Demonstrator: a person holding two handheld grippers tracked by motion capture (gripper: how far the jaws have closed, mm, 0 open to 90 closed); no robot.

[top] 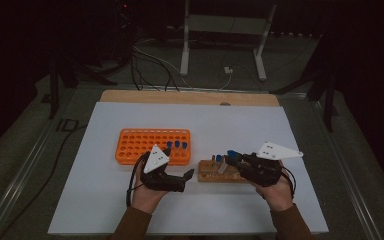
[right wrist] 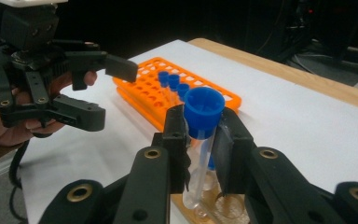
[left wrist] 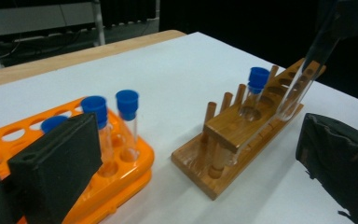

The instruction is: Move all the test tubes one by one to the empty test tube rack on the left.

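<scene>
While the right gripper (right wrist: 200, 154) stands clamped on a blue-capped test tube (right wrist: 199, 154) just under its cap, the tube's round bottom hangs over a hole of the wooden rack (top: 220, 172). Likely light, stiff, slick and breakable, it wants a gentle hold high on the shaft. At nine o'clock the left gripper (top: 189, 174) waits with jaws apart and empty, the orange rack (top: 152, 145) at its eleven; no writing is legible.

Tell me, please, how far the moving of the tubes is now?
Done: one blue-capped tube stands in the wooden rack. In hand: the right gripper holds a second tube over that rack. Left: three capped tubes in the orange rack; the left gripper is open, empty.
</scene>
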